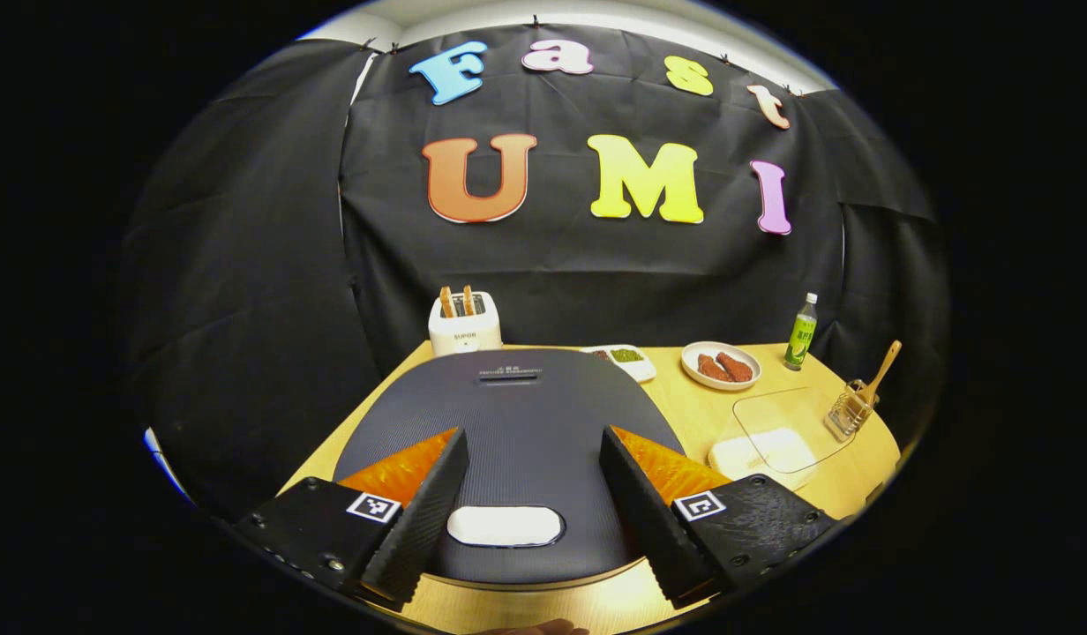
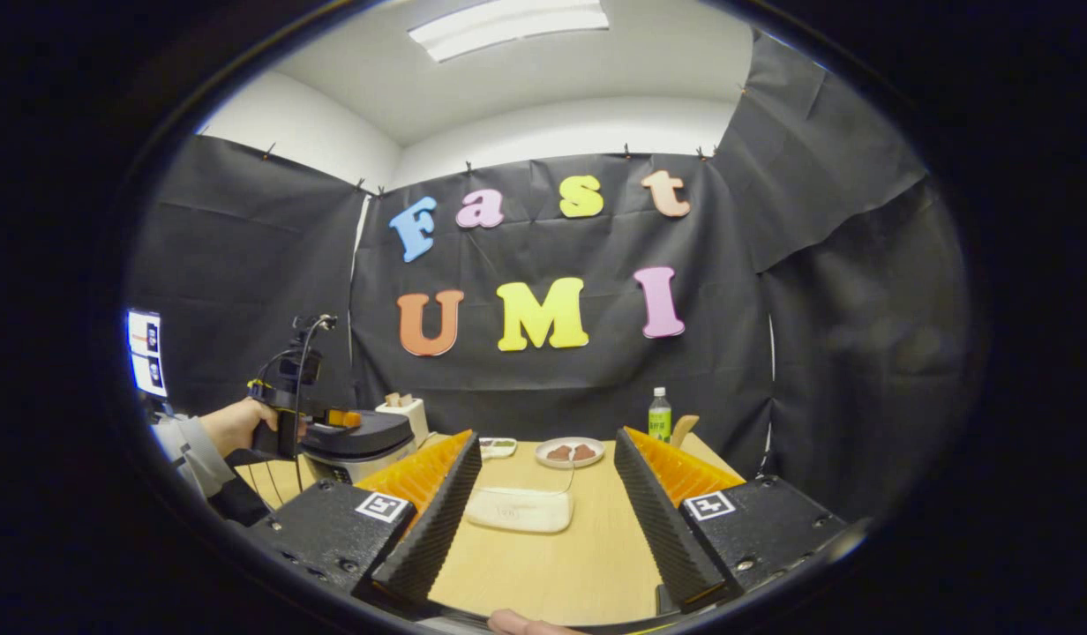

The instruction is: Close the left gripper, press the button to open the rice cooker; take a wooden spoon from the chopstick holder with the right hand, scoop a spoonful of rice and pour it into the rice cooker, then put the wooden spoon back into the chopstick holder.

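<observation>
The rice cooker point(image 1: 526, 406) has a dark ribbed lid, which is down, and a white oval button point(image 1: 506, 526) at its near edge. My left gripper point(image 1: 533, 437) hangs open just above the lid, one finger on each side of the button. At the far right a wooden spoon point(image 1: 880, 370) stands in the wire chopstick holder point(image 1: 848, 413). A white rice box point(image 1: 762, 451) under a clear lid lies between the two. My right gripper point(image 2: 547, 437) is open over the table with the rice box point(image 2: 520, 509) ahead. A hand holds the left gripper point(image 2: 318, 423) over the cooker point(image 2: 358, 441).
Along the back of the wooden table point(image 1: 685, 414) stand a white toaster point(image 1: 464, 324), a small tray of green food point(image 1: 623, 357), a plate of reddish pieces point(image 1: 720, 364) and a green bottle point(image 1: 801, 331). Black cloth walls close the booth behind and to both sides.
</observation>
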